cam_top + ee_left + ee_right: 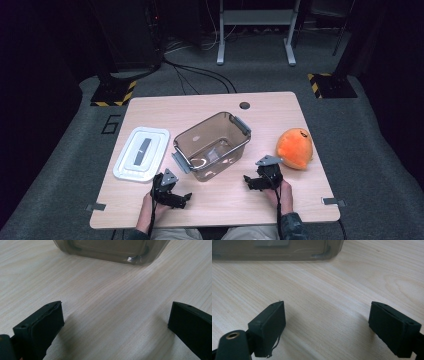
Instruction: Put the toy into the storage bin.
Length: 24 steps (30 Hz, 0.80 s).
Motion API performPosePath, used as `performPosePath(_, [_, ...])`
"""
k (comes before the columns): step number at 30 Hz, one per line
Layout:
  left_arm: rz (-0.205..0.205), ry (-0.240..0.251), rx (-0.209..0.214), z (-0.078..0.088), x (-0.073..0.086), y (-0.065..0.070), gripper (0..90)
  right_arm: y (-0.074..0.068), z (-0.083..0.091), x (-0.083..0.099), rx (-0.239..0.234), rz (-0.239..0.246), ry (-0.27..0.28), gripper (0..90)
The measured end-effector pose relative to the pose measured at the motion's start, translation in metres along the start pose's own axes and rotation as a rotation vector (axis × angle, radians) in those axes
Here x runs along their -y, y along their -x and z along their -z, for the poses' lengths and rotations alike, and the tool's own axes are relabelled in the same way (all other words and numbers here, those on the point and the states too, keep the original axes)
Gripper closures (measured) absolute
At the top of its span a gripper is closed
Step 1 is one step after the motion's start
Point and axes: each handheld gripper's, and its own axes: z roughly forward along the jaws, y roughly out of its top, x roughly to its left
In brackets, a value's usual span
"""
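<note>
Both the left gripper (186, 196) and right gripper (246, 181) rest spread and empty at six o'clock of the smoky translucent plastic bin (212, 142), its white rectangular lid (141, 152) off at nine o'clock, probably so the orange plush toy (295, 148) at three o'clock can go in.

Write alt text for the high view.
A clear brown plastic bin sits open mid-table, its white lid lying to its left and an orange plush toy to its right. The left gripper and right gripper rest open near the front edge.
</note>
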Motion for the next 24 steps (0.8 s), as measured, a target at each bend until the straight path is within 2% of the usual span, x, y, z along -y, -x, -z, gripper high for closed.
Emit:
performPosePath(7, [0.004, 0.005, -0.001, 0.000, 0.000, 0.000, 0.0, 0.000, 0.000, 0.000, 0.008, -0.005, -0.002, 11.7])
performPosePath(11, [0.013, 0.003, -0.009, -0.001, 0.000, 0.000, 0.0, 0.000, 0.000, -0.001, 0.008, -0.003, -0.020, 7.5])
performPosePath(18, [0.017, -0.002, -0.007, 0.000, 0.000, 0.000, 0.0, -0.002, 0.001, -0.005, 0.030, -0.035, -0.077, 3.3])
performPosePath(20, [0.029, 0.010, -0.009, -0.001, 0.000, 0.001, 0.0, -0.002, 0.005, -0.006, 0.028, -0.036, -0.084, 3.3])
performPosePath(24, [0.027, 0.011, -0.015, -0.001, 0.000, 0.001, 0.0, -0.001, 0.011, -0.008, 0.021, -0.066, -0.091, 2.8])
